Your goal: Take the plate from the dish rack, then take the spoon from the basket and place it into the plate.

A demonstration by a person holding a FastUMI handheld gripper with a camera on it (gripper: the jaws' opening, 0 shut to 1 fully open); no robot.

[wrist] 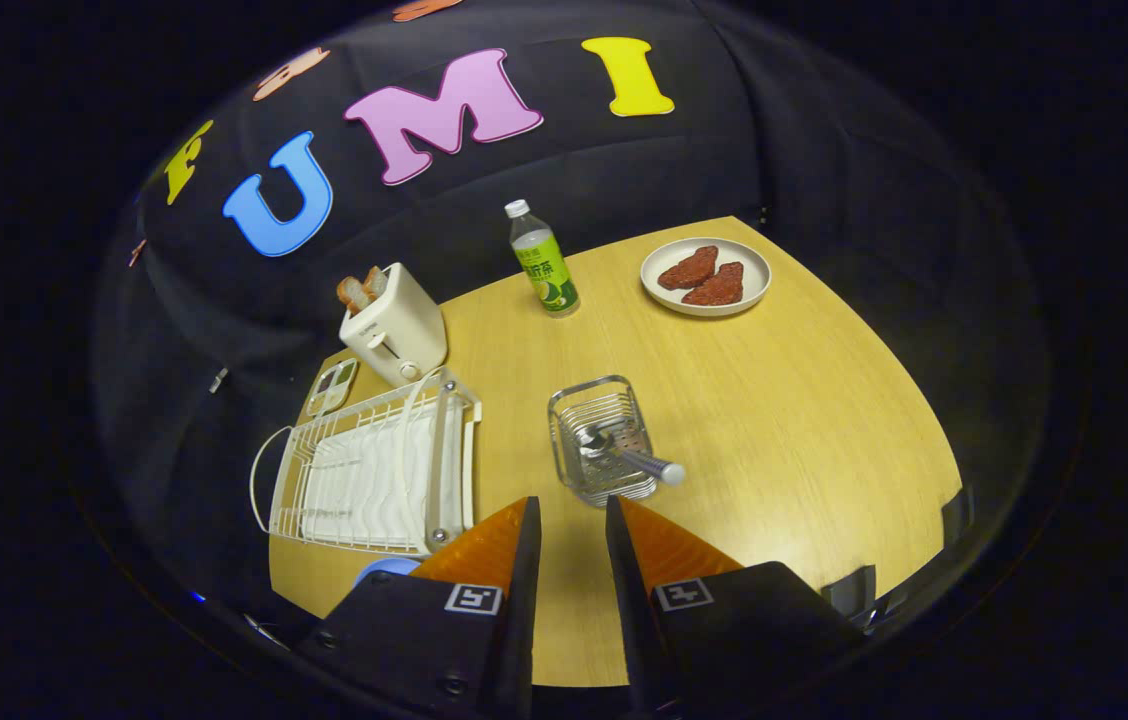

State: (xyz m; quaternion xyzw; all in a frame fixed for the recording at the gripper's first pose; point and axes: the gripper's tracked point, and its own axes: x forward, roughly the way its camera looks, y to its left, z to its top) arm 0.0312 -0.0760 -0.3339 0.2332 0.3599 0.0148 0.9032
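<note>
One wooden worktop (784, 420) carries everything, its far edge against the booth's black wall. The white wire dish rack (371, 470) is the largest thing on it, lying along the left edge near the close left corner; thin white plates stand on edge in its slots, though how many I cannot tell. Behind the rack, at the far left corner, a cream toaster (394, 328) stands with two slices of toast (361, 288) poking up from it, and a small flat tray (331, 386) lies beside it at the left edge. A white plate (706, 277) bearing two reddish-brown pieces of meat (704, 276) sits by the far edge toward the right corner. A green-labelled bottle (542, 260) stands upright midway along the far edge. The metal wire basket (601, 438) is near the worktop's middle, just ahead of the fingers, with the spoon (629, 455) lying in it, handle sticking out over the right rim. The hand-held gripper (572, 520) hovers above the near edge, its fingers (492, 548) parted with nothing between them.
</note>
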